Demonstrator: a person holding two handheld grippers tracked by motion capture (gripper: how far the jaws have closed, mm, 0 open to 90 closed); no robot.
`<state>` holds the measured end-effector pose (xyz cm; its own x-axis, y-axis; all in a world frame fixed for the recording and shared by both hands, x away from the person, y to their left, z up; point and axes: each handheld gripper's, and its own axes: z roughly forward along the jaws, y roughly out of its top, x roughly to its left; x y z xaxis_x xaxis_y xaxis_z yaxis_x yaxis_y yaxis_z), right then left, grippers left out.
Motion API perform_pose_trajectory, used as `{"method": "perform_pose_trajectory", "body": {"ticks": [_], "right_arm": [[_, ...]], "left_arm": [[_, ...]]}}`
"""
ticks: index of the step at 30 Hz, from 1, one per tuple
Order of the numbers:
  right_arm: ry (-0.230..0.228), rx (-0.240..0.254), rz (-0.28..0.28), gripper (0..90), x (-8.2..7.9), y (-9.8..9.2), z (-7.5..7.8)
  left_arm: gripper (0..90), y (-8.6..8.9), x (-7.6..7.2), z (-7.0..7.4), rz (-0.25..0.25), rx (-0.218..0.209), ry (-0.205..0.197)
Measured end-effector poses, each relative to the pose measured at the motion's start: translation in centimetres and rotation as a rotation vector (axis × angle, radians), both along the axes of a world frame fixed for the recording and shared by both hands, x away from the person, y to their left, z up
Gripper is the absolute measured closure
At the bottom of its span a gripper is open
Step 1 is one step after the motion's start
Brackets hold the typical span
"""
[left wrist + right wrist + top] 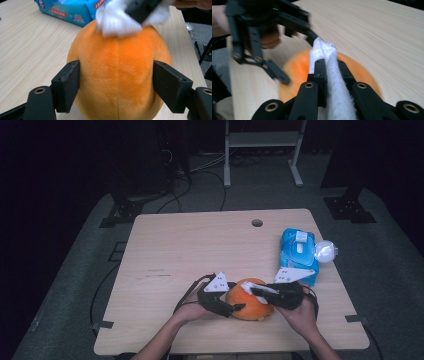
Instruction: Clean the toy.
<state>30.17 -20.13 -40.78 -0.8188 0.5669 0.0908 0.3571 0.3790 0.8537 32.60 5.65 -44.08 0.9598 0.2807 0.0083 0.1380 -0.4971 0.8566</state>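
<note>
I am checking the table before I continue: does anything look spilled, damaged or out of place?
Nothing stands out. The round orange plush toy sits intact between the left tool jaws, the right tool presses a white wipe on its top, and the blue wipe pack lies flat.

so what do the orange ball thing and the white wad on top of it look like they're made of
The orange ball looks like a plush toy: short, matte, fuzzy pile, with a stitched seam running down its middle. The white wad pinched in the right gripper looks like a soft non-woven wipe or tissue, crumpled and fibrous at the edges; whether it is damp cannot be told.
</note>
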Motion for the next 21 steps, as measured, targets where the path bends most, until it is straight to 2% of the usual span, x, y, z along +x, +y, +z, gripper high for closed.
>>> {"method": "perform_pose_trajectory", "body": {"ticks": [1, 4, 5, 7, 8, 9, 10, 11, 13, 14, 16, 19, 21], "right_arm": [[0.022, 0.018, -0.024, 80.2, 0.4, -1.0, -0.2], [0.032, 0.028, -0.034, 80.2, 0.4, -1.4, -0.4], [0.022, 0.016, -0.030, 80.2, 0.2, -0.9, -0.4], [0.013, 0.010, -0.024, 80.2, 0.0, -0.6, -0.3], [0.006, 0.007, -0.016, 80.2, -0.1, -0.2, -0.2], [0.000, 0.012, 0.005, 80.2, -0.4, 0.4, -0.1], [0.000, 0.012, 0.005, 80.2, -0.4, 0.4, -0.1], [-0.008, 0.010, 0.035, 80.2, -0.7, 1.4, 0.1], [-0.015, 0.002, 0.041, 80.2, -0.8, 1.7, 0.2], [-0.021, -0.009, 0.040, 80.2, -0.9, 1.8, 0.2], [-0.006, 0.004, 0.029, 80.2, -0.5, 1.2, 0.0], [0.012, 0.027, 0.005, 80.2, 0.0, 0.1, -0.2], [0.012, 0.024, -0.006, 80.2, 0.1, -0.2, -0.2]], "left_arm": [[26.0, 0.1, 0.1, -0.1, 0.001, -0.003, 0.008], [25.2, 0.1, 0.1, 0.0, 0.001, -0.004, 0.009], [18.6, -0.1, 0.1, 0.3, 0.007, 0.002, 0.016], [15.6, -0.1, 0.1, 0.6, 0.013, -0.002, 0.012], [13.5, -0.1, 0.0, 0.9, 0.020, -0.018, 0.005], [12.6, -0.3, -0.2, 1.4, 0.015, -0.059, 0.010], [13.1, -0.3, -0.2, 1.4, 0.015, -0.059, 0.010], [14.7, -0.6, -0.3, 1.4, 0.001, -0.030, -0.013], [16.6, -0.7, -0.4, 1.2, -0.004, -0.018, -0.024], [20.5, -0.6, -0.3, 1.0, -0.003, -0.020, -0.023], [25.9, -0.1, 0.0, 0.6, 0.002, -0.031, -0.008], [27.5, 0.2, 0.2, 0.5, 0.008, -0.026, 0.003], [27.7, 0.3, 0.3, 0.5, 0.010, -0.026, 0.007]]}}
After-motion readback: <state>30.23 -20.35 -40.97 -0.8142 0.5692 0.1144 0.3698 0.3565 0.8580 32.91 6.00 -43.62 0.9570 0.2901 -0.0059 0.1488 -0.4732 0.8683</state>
